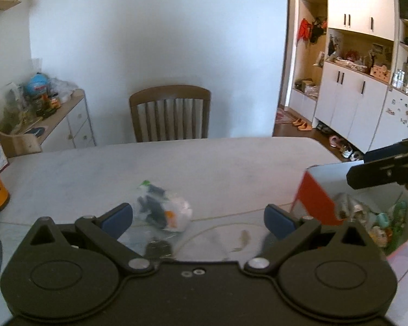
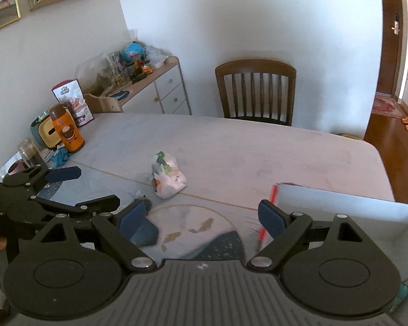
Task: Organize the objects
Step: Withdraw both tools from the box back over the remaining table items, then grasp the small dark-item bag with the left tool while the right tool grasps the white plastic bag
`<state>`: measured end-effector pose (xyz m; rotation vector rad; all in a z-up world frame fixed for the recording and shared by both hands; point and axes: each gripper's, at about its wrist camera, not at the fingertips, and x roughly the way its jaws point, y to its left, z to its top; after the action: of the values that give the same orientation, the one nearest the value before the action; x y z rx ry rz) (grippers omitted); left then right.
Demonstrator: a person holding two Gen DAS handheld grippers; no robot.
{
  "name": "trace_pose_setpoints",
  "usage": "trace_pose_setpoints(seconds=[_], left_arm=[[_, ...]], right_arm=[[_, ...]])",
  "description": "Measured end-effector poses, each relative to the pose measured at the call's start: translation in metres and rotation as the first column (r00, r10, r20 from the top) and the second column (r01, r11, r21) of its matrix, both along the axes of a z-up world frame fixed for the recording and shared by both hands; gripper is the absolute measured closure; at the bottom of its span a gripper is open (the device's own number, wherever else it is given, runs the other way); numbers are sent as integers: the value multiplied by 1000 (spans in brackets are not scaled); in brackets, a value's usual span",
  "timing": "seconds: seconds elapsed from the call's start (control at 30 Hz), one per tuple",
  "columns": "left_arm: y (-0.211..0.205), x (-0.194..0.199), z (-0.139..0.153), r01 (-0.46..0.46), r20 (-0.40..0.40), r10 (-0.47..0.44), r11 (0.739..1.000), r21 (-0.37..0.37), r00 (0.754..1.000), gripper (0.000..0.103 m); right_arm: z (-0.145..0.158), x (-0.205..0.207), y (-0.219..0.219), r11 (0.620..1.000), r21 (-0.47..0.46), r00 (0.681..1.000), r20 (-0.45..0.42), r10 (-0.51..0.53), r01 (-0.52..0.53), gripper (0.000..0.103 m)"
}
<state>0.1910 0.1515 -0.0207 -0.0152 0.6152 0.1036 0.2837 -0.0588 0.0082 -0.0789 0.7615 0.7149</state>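
A clear plastic bag (image 1: pixel 163 212) of small dark blue, orange and green pieces lies on the pale table (image 1: pixel 217 163). My left gripper (image 1: pixel 198 218) is open, and the bag sits just ahead of its left blue pad (image 1: pixel 117 217). A red-and-white open box (image 1: pixel 318 203) holding several small items stands at the right. My right gripper (image 2: pixel 201 217) is open with nothing between its fingers and hovers by the near left corner of the box (image 2: pixel 340 203). The same bag (image 2: pixel 167 175) lies ahead of it. The left gripper (image 2: pixel 98 187) shows at the left.
An orange bottle (image 2: pixel 66 130), a glass jar (image 2: pixel 31 153) and a snack bag (image 2: pixel 73 103) crowd the table's left end. A wooden chair (image 2: pixel 255 92) stands at the far side. A round placemat (image 2: pixel 193 228) lies under the grippers, with a small dark object (image 1: pixel 157 247) on it.
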Motion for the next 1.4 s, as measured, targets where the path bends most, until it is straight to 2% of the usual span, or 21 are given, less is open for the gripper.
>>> trace_pose_setpoints(seconds=[0.37, 0.5, 0.57, 0.87, 1.03, 1.4], left_arm=[[61, 10, -45, -18, -79, 14, 999, -49, 997, 1], [75, 17, -63, -33, -99, 29, 999, -34, 995, 1], [78, 22, -72, -29, -114, 25, 999, -28, 993, 1], [93, 43, -101, -27, -174, 3, 990, -139, 985, 1], [93, 50, -112, -22, -186, -6, 989, -144, 982, 1], [92, 62, -130, -8, -203, -22, 989, -144, 979, 19]], right_arm=[[-18, 27, 85, 996, -75, 999, 0, 46, -46, 13], [-29, 43, 113, 994, -99, 999, -16, 49, -51, 13], [-35, 52, 125, 992, -114, 998, -24, 50, -52, 13], [-71, 92, 172, 985, -166, 995, -91, 40, -54, 13], [-88, 109, 196, 982, -178, 992, -121, 40, -62, 13], [-126, 130, 239, 966, -226, 981, -171, 88, -126, 13]])
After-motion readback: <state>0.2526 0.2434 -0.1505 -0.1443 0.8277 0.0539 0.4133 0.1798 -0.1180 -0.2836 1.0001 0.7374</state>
